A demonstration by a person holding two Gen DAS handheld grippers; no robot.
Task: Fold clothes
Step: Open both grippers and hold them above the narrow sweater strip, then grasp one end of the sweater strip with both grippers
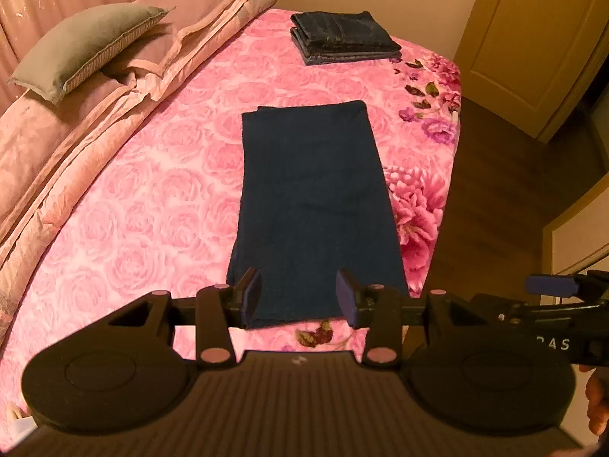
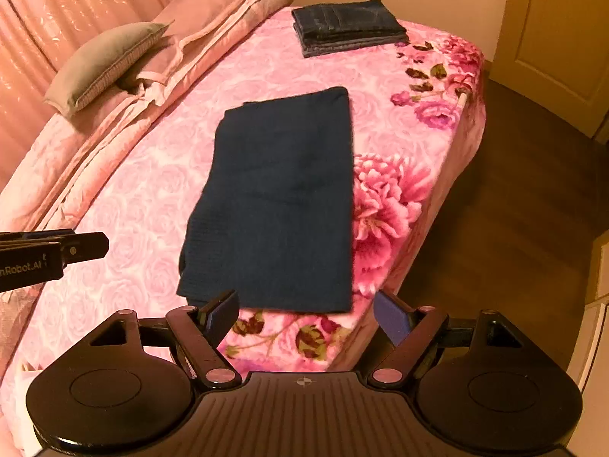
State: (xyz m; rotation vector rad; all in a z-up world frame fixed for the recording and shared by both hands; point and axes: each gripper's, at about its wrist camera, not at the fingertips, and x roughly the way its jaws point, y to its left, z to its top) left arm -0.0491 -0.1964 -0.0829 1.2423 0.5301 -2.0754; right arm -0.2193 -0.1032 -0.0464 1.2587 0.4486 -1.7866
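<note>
The left claw (image 1: 298, 297) hangs just above the near end of the dark blue garment (image 1: 312, 205), its jaws parted and empty; the blue pads (image 1: 253, 297) stand apart from the cloth, gripping nothing. The figure for its opening has climbed, but the last step is slight, so the jaws read simply as open. The right claw (image 2: 308, 318) is spread wider, its pads out past the garment's near corners, also holding nothing and touching nothing.

The dark blue garment (image 2: 278, 205) lies flat on the bed (image 1: 152, 205), folded into a long, narrow rectangle that runs away from the cameras. Its edges are fairly straight, the surface smooth, with a faint ribbed weave showing in the right wrist view. It sits near the bed's right-hand edge, on the pink rose-patterned cover. Farther back, well apart from it, rests a folded stack of jeans (image 1: 344, 38). A grey pillow (image 1: 83, 49) lies on pink bedding at the left.
</note>
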